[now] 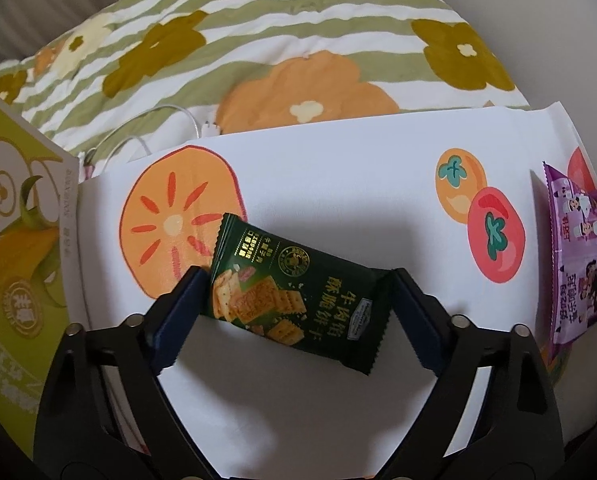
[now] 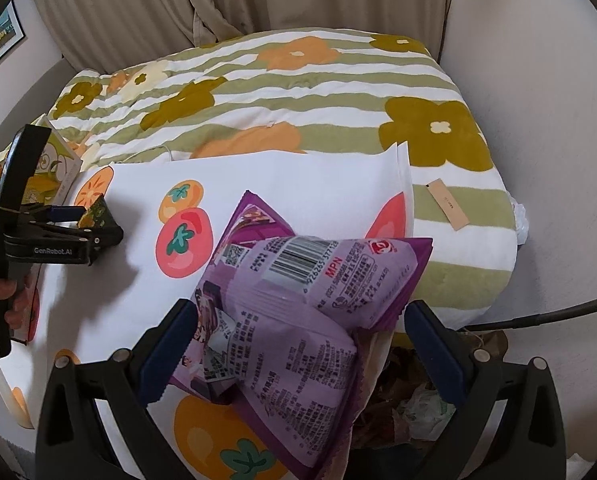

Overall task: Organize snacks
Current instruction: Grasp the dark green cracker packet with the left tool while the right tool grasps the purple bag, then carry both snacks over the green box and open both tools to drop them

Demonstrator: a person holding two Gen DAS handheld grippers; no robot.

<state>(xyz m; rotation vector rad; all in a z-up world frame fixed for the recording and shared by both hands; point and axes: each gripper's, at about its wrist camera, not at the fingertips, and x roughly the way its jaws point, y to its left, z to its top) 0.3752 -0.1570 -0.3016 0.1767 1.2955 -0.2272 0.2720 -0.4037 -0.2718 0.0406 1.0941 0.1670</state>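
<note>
A dark green cracker packet sits between the fingers of my left gripper, over a white sheet printed with persimmons. The jaws touch its two ends and are shut on it. In the right wrist view the left gripper holds the packet just above the sheet. Several purple snack packets lie piled at the sheet's near right edge, between the spread fingers of my right gripper, which is open. One purple packet also shows in the left wrist view.
A green and yellow box stands at the sheet's left side. A flowered striped blanket covers the bed behind. A white cable lies on it. A black cable and crumpled paper and bags lie at the lower right.
</note>
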